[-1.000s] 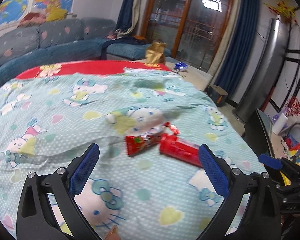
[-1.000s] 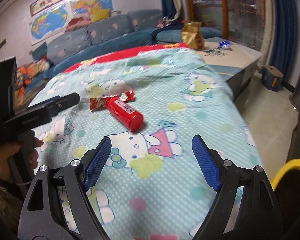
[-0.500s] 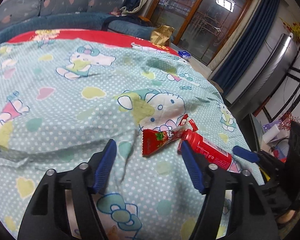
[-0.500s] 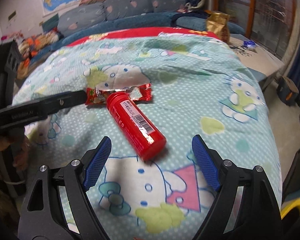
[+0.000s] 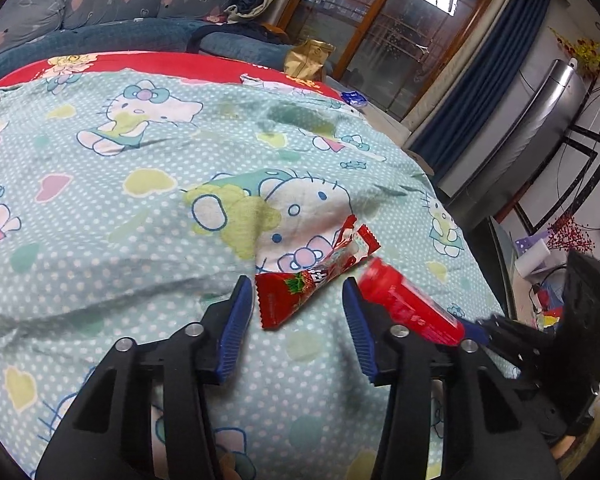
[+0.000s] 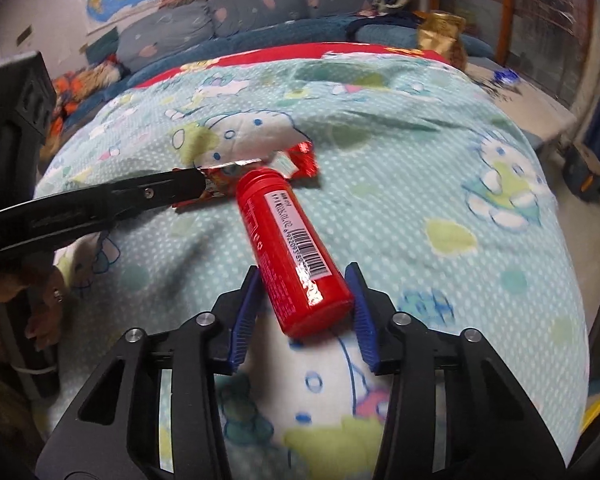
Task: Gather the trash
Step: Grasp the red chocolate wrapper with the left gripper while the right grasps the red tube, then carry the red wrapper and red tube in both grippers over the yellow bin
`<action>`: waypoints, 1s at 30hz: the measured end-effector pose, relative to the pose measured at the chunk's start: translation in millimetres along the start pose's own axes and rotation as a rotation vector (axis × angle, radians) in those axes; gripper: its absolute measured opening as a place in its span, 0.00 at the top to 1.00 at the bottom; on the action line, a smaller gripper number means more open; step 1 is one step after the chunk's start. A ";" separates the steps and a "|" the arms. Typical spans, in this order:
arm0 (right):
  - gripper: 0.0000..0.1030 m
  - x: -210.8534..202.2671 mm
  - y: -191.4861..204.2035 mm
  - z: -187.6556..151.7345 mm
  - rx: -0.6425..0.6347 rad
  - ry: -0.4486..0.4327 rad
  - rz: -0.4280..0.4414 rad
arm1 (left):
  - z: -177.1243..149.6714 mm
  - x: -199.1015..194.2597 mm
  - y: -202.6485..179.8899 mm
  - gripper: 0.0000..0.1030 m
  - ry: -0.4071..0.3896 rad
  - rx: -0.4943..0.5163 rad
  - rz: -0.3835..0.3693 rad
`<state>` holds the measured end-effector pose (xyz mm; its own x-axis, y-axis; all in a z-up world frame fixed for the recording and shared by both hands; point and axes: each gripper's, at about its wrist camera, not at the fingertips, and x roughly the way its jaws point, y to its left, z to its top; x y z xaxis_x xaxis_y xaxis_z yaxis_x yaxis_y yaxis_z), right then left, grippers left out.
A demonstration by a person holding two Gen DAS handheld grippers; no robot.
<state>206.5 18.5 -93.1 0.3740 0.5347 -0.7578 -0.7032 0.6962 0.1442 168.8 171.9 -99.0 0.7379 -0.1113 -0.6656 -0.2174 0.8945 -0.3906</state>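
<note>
1. trash on the bed (image 5: 100,208): a red snack wrapper (image 5: 300,292) and a red cylindrical bottle (image 6: 290,252) lie on the cartoon-print blanket, touching or nearly touching at the bottle's cap end.
2. wrapper: flat, crinkled foil film, judged very light and limp, likely slick. it will fold rather than resist. best taken across its broad near end, with the pads pinching the film flat.
3. bottle: rigid plastic with a glossy label and barcode, judged light and probably empty. its round, smooth body could roll or squirt out of a weak pinch. best held across the body near the base, square to its axis.
4. left tongs (image 5: 298,308): jaws apart, one on each side of the wrapper's near end, no contact visible.
5. right tongs (image 6: 304,312): jaws apart but narrow, straddling the bottle's base end; whether the pads touch it cannot be told.
6. surface: the blanket is soft and wrinkled, so a closing jaw may catch cloth along with the item.
7. judgement: both grasps appear lined up; closing is not yet done.
</note>
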 end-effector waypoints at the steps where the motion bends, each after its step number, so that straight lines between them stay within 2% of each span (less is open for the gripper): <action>1: 0.67 -3.0 -2.3 -4.1 0.022 -0.006 0.000 | -0.5 0.6 -0.2 0.61 0.002 0.002 -0.001; 4: 0.69 -14.5 -11.2 -18.7 0.092 -0.029 0.001 | -2.3 4.4 -4.9 0.68 0.015 0.002 -0.015; 7: 0.69 -27.6 -18.1 -31.4 0.143 -0.049 0.031 | -4.4 6.2 -12.4 0.83 0.018 0.015 -0.021; 11: 0.70 -43.6 -23.9 -44.0 0.189 -0.074 0.023 | -8.4 4.9 -25.4 0.91 0.011 0.039 -0.026; 30: 0.73 -123.7 -60.5 -72.0 0.320 -0.246 -0.043 | -29.3 -26.2 -108.9 0.93 -0.022 0.190 -0.126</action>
<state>159.3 -124.2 -53.9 0.5592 0.5738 -0.5984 -0.4749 0.8133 0.3361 154.4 64.7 -57.6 0.7656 -0.2199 -0.6045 -0.0001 0.9397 -0.3420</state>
